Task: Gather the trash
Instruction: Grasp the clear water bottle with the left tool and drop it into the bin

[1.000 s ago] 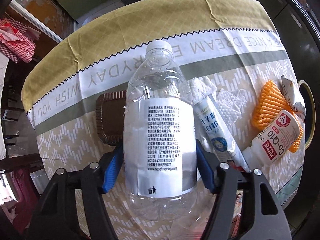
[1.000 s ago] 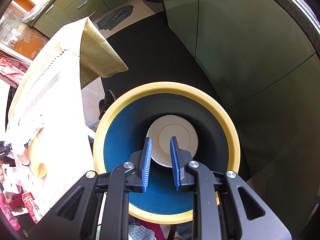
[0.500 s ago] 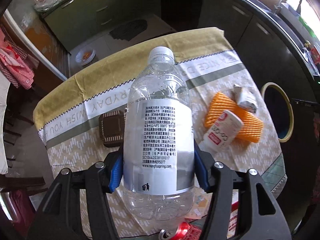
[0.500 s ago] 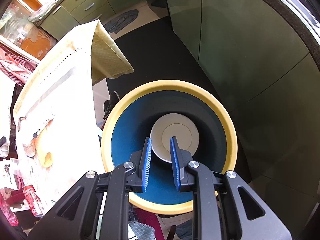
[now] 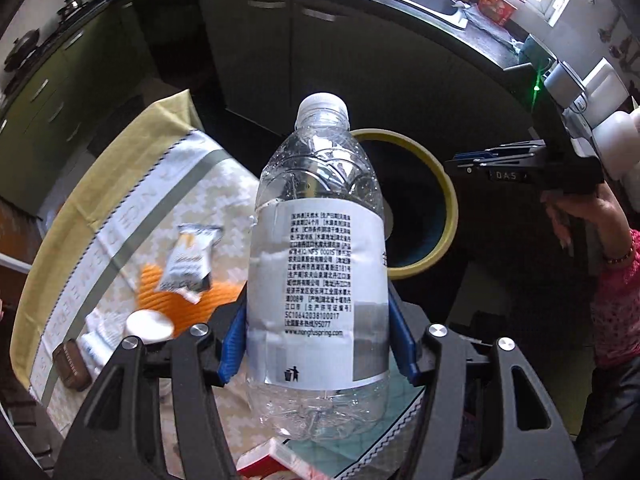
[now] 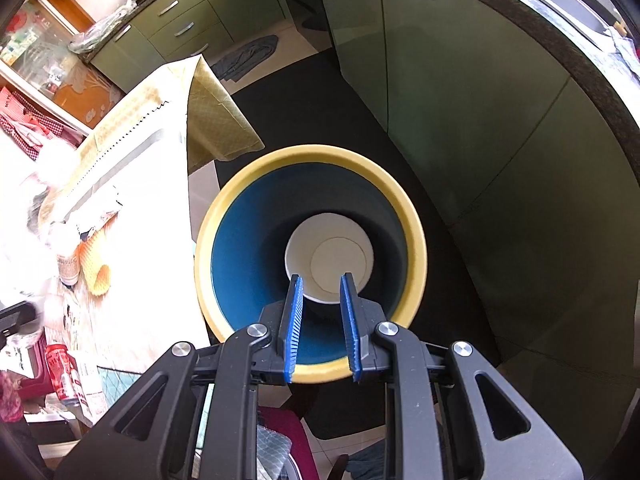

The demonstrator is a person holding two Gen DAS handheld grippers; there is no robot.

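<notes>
My left gripper [image 5: 318, 340] is shut on an empty clear plastic water bottle [image 5: 318, 264] with a white label and white cap, held upright in the air beside the table. Behind it stands the trash bin [image 5: 442, 184], dark blue inside with a yellow rim. My right gripper [image 6: 322, 304] hangs over the same bin [image 6: 412, 224], jaws a narrow gap apart and empty. A white paper cup [image 6: 328, 258] lies at the bin's bottom. The right gripper also shows in the left wrist view [image 5: 492, 156], over the bin's far side.
The table [image 5: 120, 184] with a yellow-and-white cloth holds a snack wrapper [image 5: 190, 260], orange foam netting [image 5: 176, 300], a white pill bottle [image 5: 148, 326], a brown tray [image 5: 72, 364] and a red can [image 6: 60, 368]. Green kitchen cabinets [image 6: 460, 80] stand behind the bin.
My left gripper has swung right with the bottle, off the table and toward the bin. My right gripper has risen a little above the bin and its jaws have parted slightly.
</notes>
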